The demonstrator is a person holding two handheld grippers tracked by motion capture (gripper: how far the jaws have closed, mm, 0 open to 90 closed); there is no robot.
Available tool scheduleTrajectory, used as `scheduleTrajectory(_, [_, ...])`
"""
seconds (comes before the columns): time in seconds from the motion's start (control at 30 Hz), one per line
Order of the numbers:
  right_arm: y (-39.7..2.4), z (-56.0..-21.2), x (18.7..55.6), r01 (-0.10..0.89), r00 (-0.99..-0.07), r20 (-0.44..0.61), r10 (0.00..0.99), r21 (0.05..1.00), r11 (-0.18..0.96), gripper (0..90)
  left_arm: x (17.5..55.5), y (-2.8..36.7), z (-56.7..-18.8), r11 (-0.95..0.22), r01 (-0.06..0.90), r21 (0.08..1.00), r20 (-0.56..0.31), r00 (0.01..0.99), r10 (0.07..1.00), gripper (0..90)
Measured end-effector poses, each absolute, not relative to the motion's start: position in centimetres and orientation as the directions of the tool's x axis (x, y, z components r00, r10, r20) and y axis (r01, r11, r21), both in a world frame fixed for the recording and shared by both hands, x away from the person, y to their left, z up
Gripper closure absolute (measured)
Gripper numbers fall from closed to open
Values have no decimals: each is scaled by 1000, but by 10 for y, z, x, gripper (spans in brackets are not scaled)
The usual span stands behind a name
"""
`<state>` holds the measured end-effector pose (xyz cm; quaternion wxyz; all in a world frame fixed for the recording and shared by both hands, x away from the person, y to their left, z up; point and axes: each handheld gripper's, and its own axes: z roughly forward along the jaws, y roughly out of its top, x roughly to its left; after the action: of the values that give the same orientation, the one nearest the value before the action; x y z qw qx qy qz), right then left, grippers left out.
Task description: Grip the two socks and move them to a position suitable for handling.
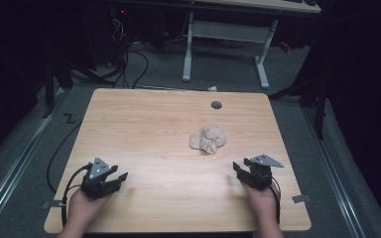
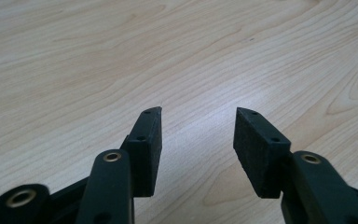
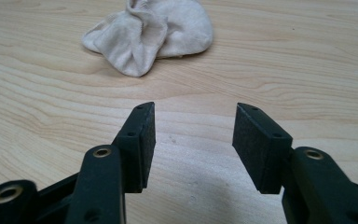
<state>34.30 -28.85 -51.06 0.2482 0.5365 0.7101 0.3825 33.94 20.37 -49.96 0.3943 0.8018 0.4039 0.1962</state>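
Near the front edge of the wooden table (image 1: 154,129), the person's two hands come in from below, each one holding a black two-jaw gripper. The left gripper (image 1: 120,178) is close to the front left corner and it points to the right and a little away from the person. Its jaws stand apart and nothing is between them; in the left gripper view the left gripper (image 2: 198,135) has only bare wood grain between its dark pads (image 2: 256,149). A grey three-cornered plate sits on top of it, and a black cable (image 1: 69,191) trails from it back toward the front edge.

At the other side, close to the front right corner, the right gripper (image 1: 239,169) points to the left and away from the person, toward the middle of the table. Its jaws are also released, with a clear gap and nothing held, as the right gripper view shows for the right gripper (image 3: 195,135).

Farther from the person, beyond the right gripper and well apart from its jaws, a crumpled beige cloth (image 1: 208,139) lies on the table, a little right of the middle. In the right gripper view the crumpled beige cloth (image 3: 151,35) is ahead and slightly to the left of the jaws, bunched in soft folds, and no gripper touches it.

Close to the far edge, behind the cloth, there is a small round grey cable hole (image 1: 216,104) in the table top.
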Motion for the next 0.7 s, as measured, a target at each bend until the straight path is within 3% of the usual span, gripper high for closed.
scheduleTrajectory(0.1, [-287, -511, 340, 551, -312, 4, 950, 815, 177, 482, 343, 202, -500, -350, 496, 795, -20, 597, 802, 512])
scheduleTrajectory(0.2, [-291, -508, 336, 554, -314, 33, 949, 818, 155, 411, 349, 197, -502, -360, 498, 789, -15, 602, 799, 508])
scheduleTrajectory(0.4, [-296, -508, 336, 575, -341, 73, 937, 805, 146, 363, 347, 192, -503, -387, 487, 783, 1, 622, 783, 500])
scheduleTrajectory(0.53, [-293, -505, 337, 569, -348, 77, 934, 810, 144, 256, 345, 197, -501, -377, 486, 788, -5, 618, 786, 499])
scheduleTrajectory(0.6, [-291, -505, 339, 586, -349, 91, 933, 798, 142, 144, 345, 198, -502, -368, 492, 789, -15, 614, 789, 499])
scheduleTrajectory(0.7, [-286, -506, 340, 599, -332, 58, 941, 784, 163, 51, 346, 198, -502, -363, 496, 789, -22, 613, 790, 499])
